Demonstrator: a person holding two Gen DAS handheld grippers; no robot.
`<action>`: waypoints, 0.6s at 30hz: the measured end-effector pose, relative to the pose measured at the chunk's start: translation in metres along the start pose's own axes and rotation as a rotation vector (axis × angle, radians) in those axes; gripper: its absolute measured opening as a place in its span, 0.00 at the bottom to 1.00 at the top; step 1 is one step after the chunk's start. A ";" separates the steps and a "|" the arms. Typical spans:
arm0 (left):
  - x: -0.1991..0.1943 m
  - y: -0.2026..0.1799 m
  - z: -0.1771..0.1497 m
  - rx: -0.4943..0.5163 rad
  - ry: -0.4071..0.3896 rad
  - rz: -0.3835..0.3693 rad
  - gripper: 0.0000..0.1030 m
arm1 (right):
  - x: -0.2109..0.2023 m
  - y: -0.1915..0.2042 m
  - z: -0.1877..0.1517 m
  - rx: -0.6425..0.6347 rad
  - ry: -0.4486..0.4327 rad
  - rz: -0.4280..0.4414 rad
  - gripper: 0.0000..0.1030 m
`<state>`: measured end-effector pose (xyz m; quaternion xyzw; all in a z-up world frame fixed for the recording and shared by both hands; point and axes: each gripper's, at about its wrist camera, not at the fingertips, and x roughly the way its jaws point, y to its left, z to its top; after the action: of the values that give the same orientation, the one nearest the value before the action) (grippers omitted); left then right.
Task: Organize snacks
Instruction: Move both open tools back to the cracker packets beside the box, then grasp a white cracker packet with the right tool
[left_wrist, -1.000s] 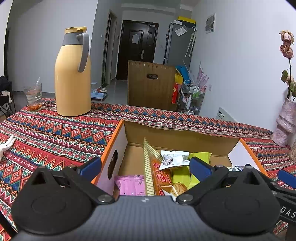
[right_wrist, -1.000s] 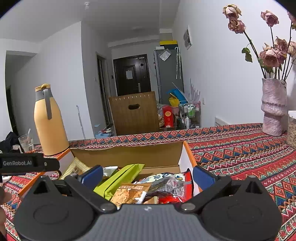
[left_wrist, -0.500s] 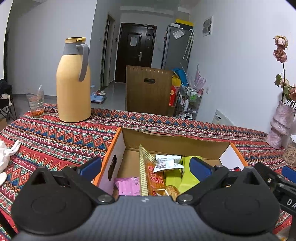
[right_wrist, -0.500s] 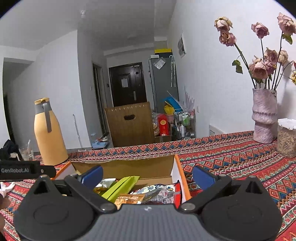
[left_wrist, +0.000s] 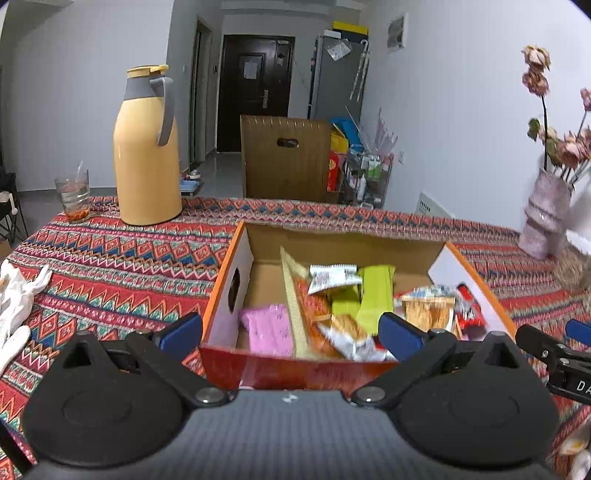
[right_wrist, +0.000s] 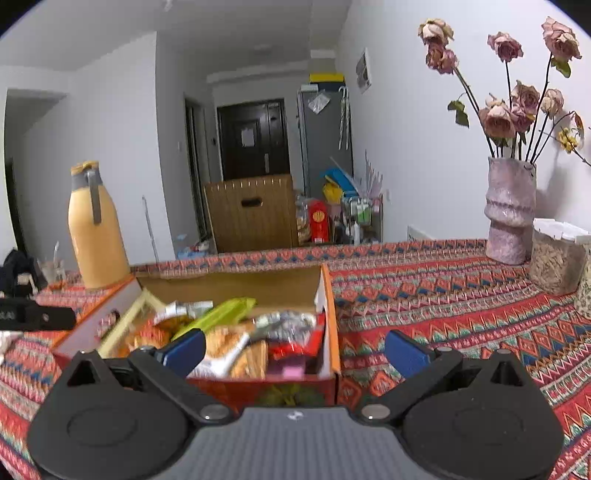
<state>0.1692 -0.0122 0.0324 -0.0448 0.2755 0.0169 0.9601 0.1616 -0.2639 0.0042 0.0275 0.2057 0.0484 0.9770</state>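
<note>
An open cardboard box (left_wrist: 343, 240) with orange edges stands on the patterned tablecloth and holds several snack packets: a pink one (left_wrist: 267, 328), green ones (left_wrist: 375, 299), a white one (left_wrist: 332, 275) and orange-red ones. My left gripper (left_wrist: 291, 334) is open and empty, just before the box's near wall. My right gripper (right_wrist: 295, 349) is open and empty, before the box's (right_wrist: 328, 295) near right corner. The same snacks (right_wrist: 229, 332) show in the right wrist view.
A yellow thermos jug (left_wrist: 146, 147) and a glass (left_wrist: 73, 195) stand at the table's far left. A pink vase of dried roses (right_wrist: 509, 210) and a container of seeds (right_wrist: 554, 258) stand at the far right. White cloth (left_wrist: 18, 291) lies at the left edge.
Both grippers have drawn back and risen from the box, so its red near wall now shows. Both stay open and empty.
</note>
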 end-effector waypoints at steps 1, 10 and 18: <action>-0.001 0.002 -0.003 0.003 0.007 0.000 1.00 | -0.001 0.000 -0.004 -0.010 0.014 -0.002 1.00; -0.003 0.014 -0.036 0.028 0.080 0.009 1.00 | 0.001 -0.002 -0.036 -0.066 0.131 -0.014 1.00; 0.005 0.028 -0.055 -0.016 0.097 0.006 1.00 | 0.020 -0.005 -0.052 -0.066 0.222 -0.037 1.00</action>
<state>0.1429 0.0106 -0.0186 -0.0525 0.3218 0.0197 0.9451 0.1592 -0.2650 -0.0517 -0.0142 0.3113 0.0397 0.9494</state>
